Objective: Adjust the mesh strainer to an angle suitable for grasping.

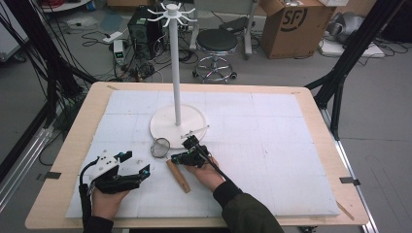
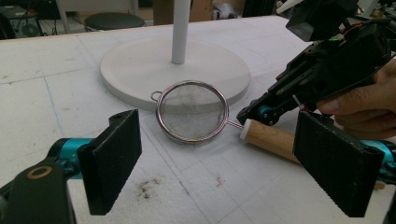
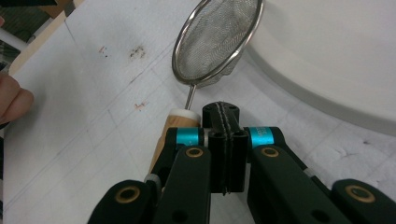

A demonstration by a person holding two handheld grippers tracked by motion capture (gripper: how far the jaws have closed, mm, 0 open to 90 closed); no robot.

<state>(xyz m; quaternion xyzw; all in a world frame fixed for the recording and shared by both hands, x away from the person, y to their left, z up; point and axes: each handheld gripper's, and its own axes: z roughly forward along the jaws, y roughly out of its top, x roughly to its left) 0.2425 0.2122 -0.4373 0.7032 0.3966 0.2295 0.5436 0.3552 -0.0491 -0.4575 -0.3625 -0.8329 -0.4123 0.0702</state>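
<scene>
Left gripper (image 2: pixel 219 163) is resting with jaws spread wide, empty. Just ahead, a round steel mesh strainer with wooden handle (image 2: pixel 192 111) is lying on the white foam surface (image 2: pixel 46 93). Right gripper (image 3: pixel 223 122), jaws pressed together, is sitting beside the handle. Beyond, a white round-based stand (image 2: pixel 140 70) is standing upright.

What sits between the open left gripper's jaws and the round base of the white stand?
The mesh strainer, lying on the white mat with its rim against the stand base, seen in the left gripper view beyond the left gripper.

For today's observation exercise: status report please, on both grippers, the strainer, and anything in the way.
Left gripper open, clear of strainer. Right gripper shut, empty, beside the wooden handle. Strainer flat on mat, rim against white stand base.
</scene>
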